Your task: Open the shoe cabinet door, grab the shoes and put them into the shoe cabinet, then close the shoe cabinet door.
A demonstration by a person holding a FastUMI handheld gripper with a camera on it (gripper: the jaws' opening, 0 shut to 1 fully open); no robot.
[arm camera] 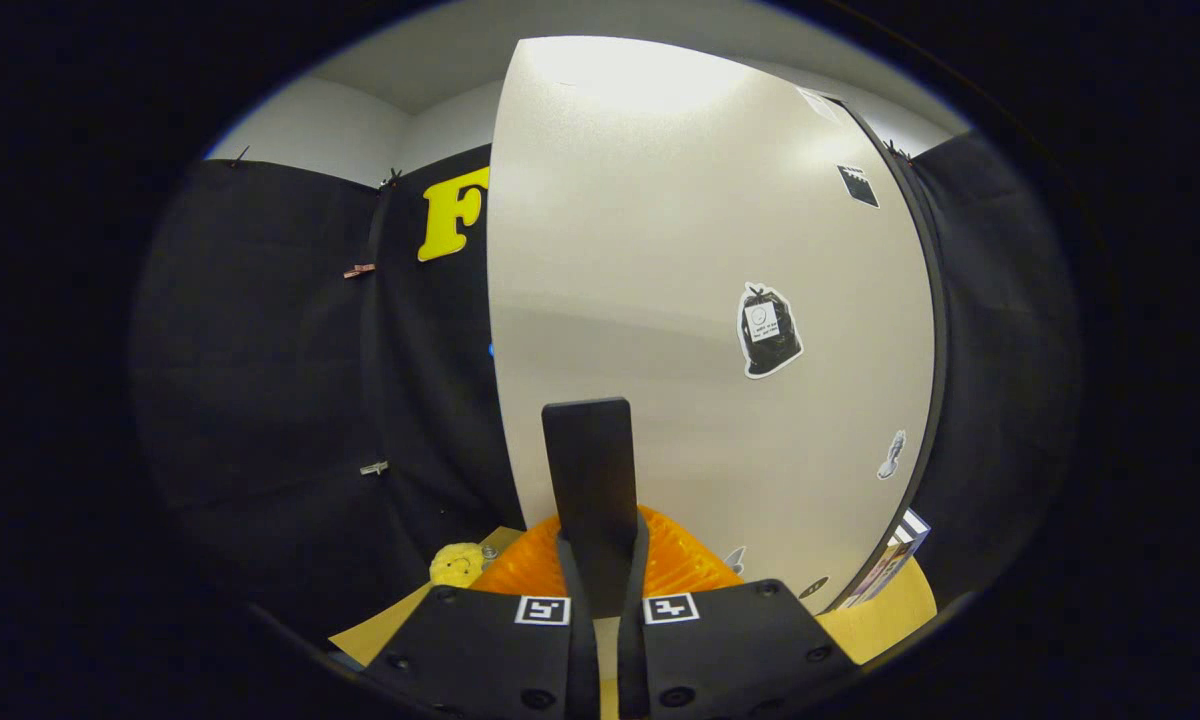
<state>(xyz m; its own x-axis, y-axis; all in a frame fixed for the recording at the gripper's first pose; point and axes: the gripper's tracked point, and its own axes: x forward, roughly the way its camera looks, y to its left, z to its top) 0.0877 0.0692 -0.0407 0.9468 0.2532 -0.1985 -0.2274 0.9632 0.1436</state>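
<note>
The hand-held gripper [590, 470] has two long flat fingers [588, 450] that stand pressed together, so they look like one tall slab with a square top. Lower down the slab gets thinner and runs into a narrow slot between two wide, flat, dark plates [480, 650]. Each plate has a slanted outer edge, like a little roof. Round dark screws [538, 697] sit in the plates — some near the top corners, some near the slot. Each plate also has a small square sticker [542, 610] right beside the slot — white with a blocky black pattern on it, one on each side.
</note>
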